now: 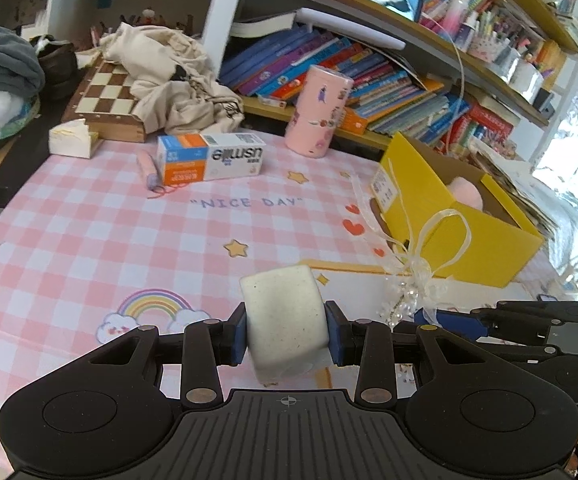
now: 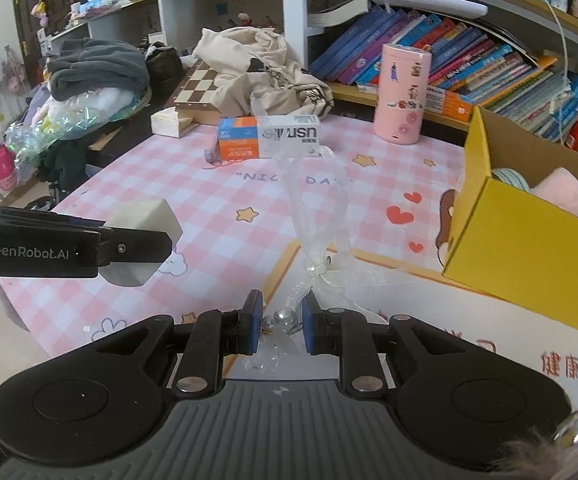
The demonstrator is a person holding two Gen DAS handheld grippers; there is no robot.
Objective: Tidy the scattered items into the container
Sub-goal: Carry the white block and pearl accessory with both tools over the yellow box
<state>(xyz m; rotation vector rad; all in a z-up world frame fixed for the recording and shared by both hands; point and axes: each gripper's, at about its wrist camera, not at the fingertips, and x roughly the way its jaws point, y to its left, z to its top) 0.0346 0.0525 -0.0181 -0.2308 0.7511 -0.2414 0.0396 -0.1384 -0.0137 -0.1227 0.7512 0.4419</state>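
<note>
A: What does the left gripper (image 1: 287,336) hold?

B: It is clenched on a white block (image 1: 283,316), lifted above the pink checked tablecloth (image 1: 89,232).

A: And the right gripper (image 2: 281,322)?

B: Its jaws are closed on a clear ribbon ornament with beads (image 2: 317,248). The yellow box (image 2: 529,236) stands open just to the right, with a pink plush (image 2: 561,196) inside.

White speckled block (image 1: 285,320) clamped in left gripper (image 1: 287,334), above desk. Clear ribbon-tied bag (image 2: 317,216) pinched in right gripper (image 2: 279,322). Yellow box (image 2: 529,236) open, near desk's right edge, pink plush (image 2: 561,196) inside.
</note>
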